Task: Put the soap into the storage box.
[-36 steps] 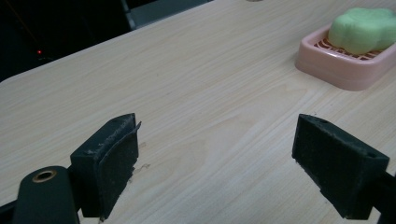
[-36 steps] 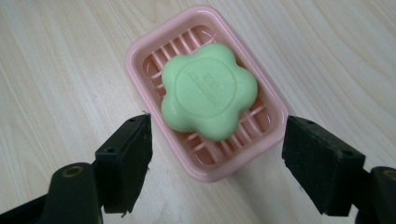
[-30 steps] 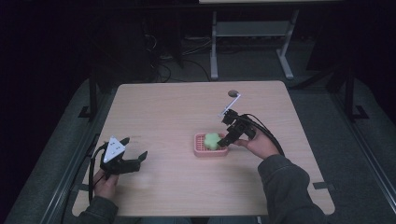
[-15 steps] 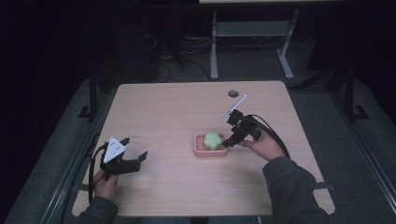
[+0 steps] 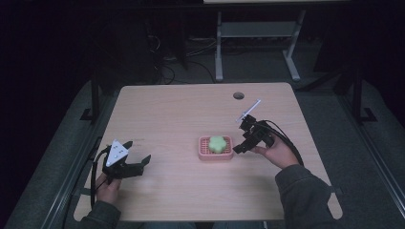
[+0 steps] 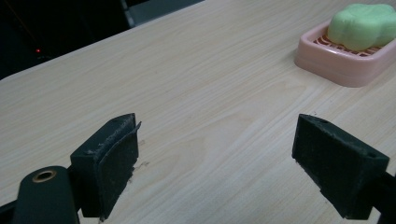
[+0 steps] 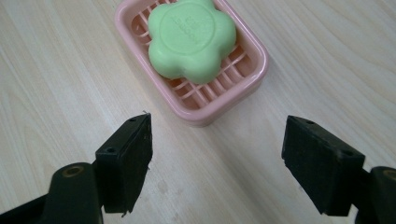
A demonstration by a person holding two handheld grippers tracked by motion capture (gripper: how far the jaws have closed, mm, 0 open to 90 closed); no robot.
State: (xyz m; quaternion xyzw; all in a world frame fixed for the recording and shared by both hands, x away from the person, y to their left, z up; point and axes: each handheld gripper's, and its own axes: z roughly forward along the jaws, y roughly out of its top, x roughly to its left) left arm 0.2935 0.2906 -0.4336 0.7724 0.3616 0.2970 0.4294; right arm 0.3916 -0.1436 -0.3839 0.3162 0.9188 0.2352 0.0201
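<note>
Wooden table (image 5: 181,109) under both tongs; round cable hole (image 5: 239,95) at its far edge, beyond the right tongs. Grey metal stand (image 5: 258,33) on dark floor, well beyond both.

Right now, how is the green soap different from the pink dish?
The green soap is flower-shaped and solid; the pink dish is a rounded rectangle with a slatted floor. The soap is smaller and lies inside the dish, while the dish rests on the table. Both are pastel and ungripped.
</note>
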